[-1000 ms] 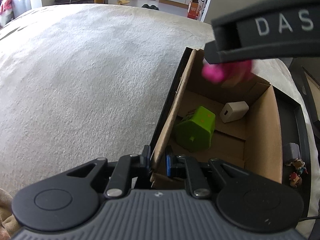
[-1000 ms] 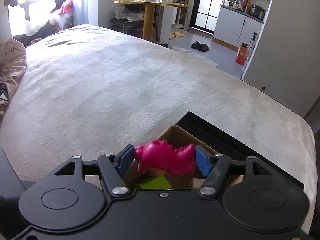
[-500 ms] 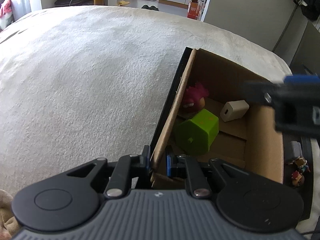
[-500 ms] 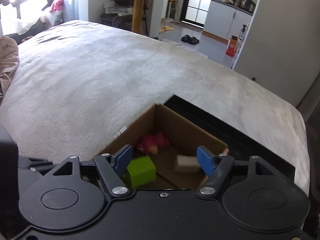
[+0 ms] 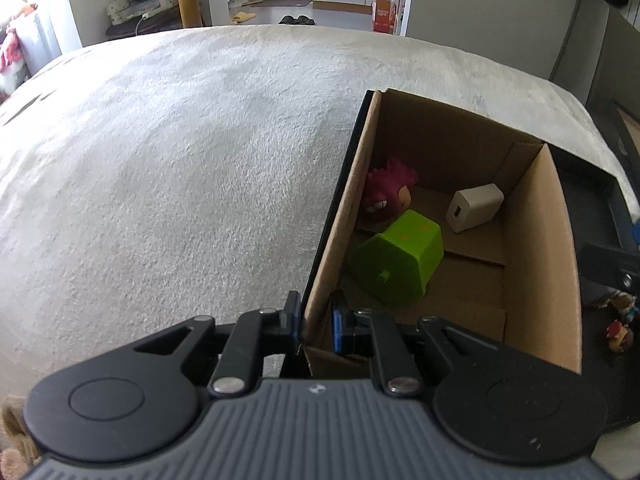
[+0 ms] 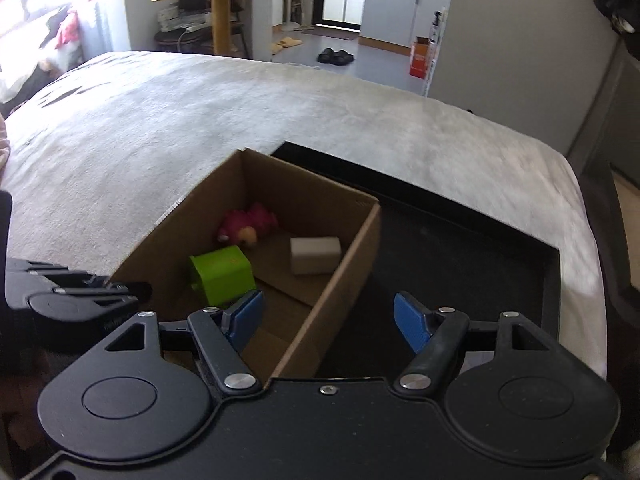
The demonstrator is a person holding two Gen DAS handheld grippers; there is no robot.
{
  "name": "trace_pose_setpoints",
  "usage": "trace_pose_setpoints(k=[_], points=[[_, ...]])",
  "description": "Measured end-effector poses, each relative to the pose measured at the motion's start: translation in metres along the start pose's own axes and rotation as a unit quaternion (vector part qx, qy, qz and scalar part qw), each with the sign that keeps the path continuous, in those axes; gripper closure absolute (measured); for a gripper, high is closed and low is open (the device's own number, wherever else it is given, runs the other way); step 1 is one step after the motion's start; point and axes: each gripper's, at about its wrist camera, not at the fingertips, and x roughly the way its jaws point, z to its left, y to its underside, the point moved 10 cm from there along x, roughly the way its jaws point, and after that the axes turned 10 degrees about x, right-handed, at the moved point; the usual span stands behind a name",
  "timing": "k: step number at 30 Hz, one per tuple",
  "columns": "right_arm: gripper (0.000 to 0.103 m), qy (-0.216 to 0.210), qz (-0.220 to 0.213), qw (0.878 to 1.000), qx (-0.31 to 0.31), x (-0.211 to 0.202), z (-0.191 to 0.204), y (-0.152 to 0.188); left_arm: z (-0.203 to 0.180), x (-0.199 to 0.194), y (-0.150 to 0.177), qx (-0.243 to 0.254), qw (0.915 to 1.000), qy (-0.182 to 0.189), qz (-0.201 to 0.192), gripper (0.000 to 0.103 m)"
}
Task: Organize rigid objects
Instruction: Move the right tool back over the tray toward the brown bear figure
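An open cardboard box (image 5: pixel 536 264) (image 6: pixel 360 248) sits on a grey bed cover. Inside lie a pink spiky toy (image 5: pixel 390 194) (image 6: pixel 248 226), a green block toy (image 5: pixel 398 260) (image 6: pixel 222 276) and a white charger cube (image 5: pixel 474 206) (image 6: pixel 316 254). My left gripper (image 5: pixel 316 318) is shut on the box's near left wall. My right gripper (image 6: pixel 328 320) is open and empty, above the box's right wall, near its front.
A black tray (image 6: pixel 460 264) lies under and right of the box. Small figurines (image 5: pixel 620 320) lie in it at the right. The grey bed cover (image 5: pixel 180 160) spreads left and behind. A room wall and a gold table (image 6: pixel 224 4) are far back.
My right gripper opened and let go of the pink toy, which dropped into the box's far left corner. The right gripper then drew back and to the right. The left gripper stayed clamped.
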Motion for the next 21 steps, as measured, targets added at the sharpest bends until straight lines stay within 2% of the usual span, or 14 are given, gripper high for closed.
trace_pose_setpoints(k=[21], points=[[0.031,0.016,0.008,0.995,0.094,-0.001,-0.075,0.041,-0.013,-0.004,-0.004,0.058,0.9966,-0.057,0.011,0.087]])
